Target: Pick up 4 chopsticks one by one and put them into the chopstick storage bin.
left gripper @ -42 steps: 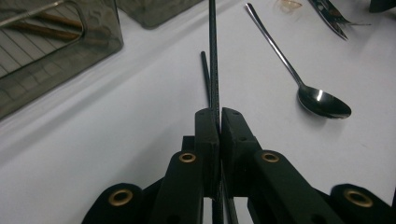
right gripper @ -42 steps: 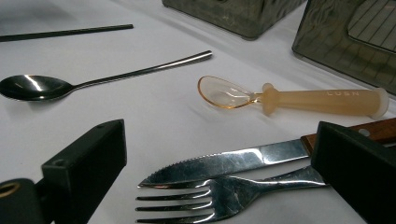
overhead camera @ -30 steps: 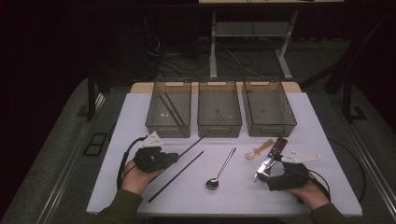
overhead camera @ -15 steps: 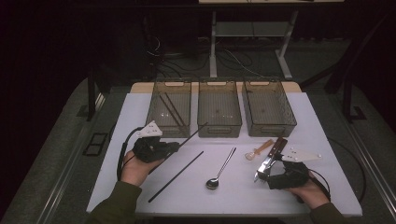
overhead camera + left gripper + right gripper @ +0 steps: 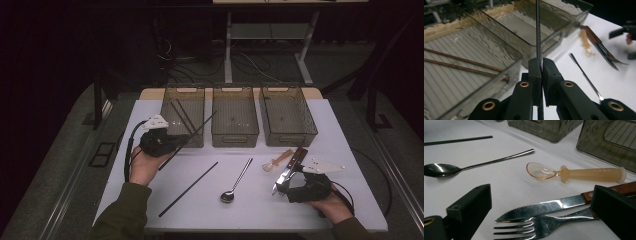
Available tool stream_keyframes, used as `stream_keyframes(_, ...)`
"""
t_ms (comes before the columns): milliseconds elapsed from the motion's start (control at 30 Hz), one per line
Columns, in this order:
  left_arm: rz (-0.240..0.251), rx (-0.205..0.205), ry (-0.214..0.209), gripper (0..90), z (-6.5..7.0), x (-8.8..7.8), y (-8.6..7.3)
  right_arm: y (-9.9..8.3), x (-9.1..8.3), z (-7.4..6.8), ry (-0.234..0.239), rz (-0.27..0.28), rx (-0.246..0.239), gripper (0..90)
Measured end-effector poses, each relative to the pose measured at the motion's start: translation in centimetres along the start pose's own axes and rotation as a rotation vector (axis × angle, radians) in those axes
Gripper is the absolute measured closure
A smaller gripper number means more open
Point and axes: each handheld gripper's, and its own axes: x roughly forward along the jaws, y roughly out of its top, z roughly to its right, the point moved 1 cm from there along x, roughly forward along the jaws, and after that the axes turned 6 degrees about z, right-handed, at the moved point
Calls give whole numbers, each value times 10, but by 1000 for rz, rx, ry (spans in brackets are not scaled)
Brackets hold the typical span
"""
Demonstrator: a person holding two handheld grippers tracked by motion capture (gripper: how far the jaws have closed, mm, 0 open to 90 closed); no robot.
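My left gripper [image 5: 179,141] is shut on a black chopstick [image 5: 200,127], lifted off the table, its far end reaching over the left bin [image 5: 170,107]. The left gripper view has that chopstick [image 5: 538,37] pinched between the closed jaws of my left gripper [image 5: 541,67]. Two brown chopsticks [image 5: 461,62] lie in that bin. A second black chopstick [image 5: 189,189] lies on the white table. My right gripper [image 5: 286,186] rests open near the table's front right, its jaws either side of a knife [image 5: 544,208] and fork [image 5: 529,226].
A metal spoon [image 5: 235,185] and an amber plastic spoon [image 5: 277,161] lie between the two hands. The middle bin [image 5: 235,135] and the right bin [image 5: 287,137] stand in a row at the back. The table's front edge [image 5: 240,227] is near my forearms.
My left gripper has risen and moved away from me toward the left bin, carrying the black chopstick off the table. The right gripper has stayed put.
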Motion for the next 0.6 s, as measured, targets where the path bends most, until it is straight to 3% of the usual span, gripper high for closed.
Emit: stream_keyframes(600,54,-30,121,857,-45,18,38,0,-1,2,-1,11,19,32)
